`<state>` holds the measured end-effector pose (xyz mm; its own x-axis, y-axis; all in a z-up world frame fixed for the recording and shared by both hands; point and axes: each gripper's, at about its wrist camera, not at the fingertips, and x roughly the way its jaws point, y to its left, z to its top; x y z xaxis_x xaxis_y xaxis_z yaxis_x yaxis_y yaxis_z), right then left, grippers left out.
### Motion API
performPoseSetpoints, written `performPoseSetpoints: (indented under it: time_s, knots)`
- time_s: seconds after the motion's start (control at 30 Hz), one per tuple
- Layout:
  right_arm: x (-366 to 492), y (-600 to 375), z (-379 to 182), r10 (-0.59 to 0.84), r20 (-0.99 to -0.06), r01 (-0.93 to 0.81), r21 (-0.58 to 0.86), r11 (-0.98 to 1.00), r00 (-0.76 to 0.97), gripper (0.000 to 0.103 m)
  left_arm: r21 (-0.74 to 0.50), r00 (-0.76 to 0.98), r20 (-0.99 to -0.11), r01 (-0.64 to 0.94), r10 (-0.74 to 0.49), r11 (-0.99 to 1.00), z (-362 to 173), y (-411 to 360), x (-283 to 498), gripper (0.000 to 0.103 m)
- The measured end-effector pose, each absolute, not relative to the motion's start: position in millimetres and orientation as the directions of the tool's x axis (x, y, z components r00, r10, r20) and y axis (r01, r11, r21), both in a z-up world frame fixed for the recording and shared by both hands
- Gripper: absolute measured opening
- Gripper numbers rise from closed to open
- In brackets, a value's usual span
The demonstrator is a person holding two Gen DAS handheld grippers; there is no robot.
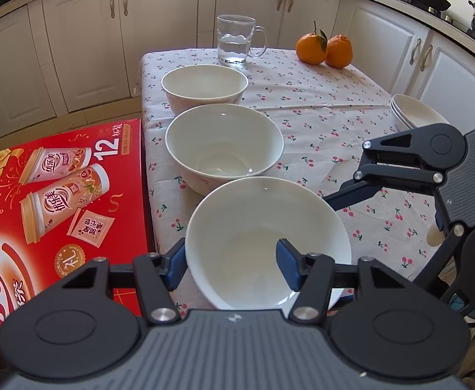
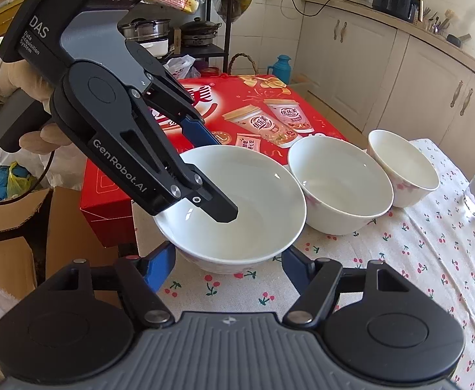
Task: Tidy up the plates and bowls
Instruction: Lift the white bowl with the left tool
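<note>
Three white bowls stand in a row on the cherry-print tablecloth: a near bowl [image 1: 263, 243] [image 2: 234, 204], a middle bowl [image 1: 224, 146] [image 2: 339, 185] and a far bowl [image 1: 205, 86] [image 2: 403, 169]. My left gripper [image 1: 232, 268] is open and straddles the near bowl's left wall, one finger inside the bowl and one outside. It also shows in the right wrist view [image 2: 211, 175]. My right gripper [image 2: 229, 265] is open, its fingers either side of the near bowl's base. A stack of white plates [image 1: 416, 113] sits at the table's right edge.
A glass mug of water [image 1: 235, 40] and two oranges [image 1: 325, 48] stand at the table's far end. A red gift box [image 1: 58, 195] sits level with the table's left edge. Cardboard boxes [image 2: 16, 227] lie beyond it. Kitchen cabinets [image 1: 91, 48] surround the table.
</note>
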<state>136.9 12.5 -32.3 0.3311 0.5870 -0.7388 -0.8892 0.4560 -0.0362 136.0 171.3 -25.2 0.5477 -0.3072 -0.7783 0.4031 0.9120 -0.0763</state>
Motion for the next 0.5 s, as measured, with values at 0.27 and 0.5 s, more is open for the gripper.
performPoseSetpoints:
  time_s: [0.27, 0.5]
  knots:
    - [135, -3, -29, 0.586, -0.742, -0.875, -0.004, 0.484, 0.327, 0.076, -0.079, 0.539, -0.773, 0.441, -0.334, 0.894, -18, 155, 134, 0.057]
    - [131, -27, -23, 0.565, -0.74, -0.849, -0.015, 0.528, 0.365, 0.076, -0.079, 0.531, -0.761, 0.494, -0.372, 0.866, -12, 126, 140, 0.057]
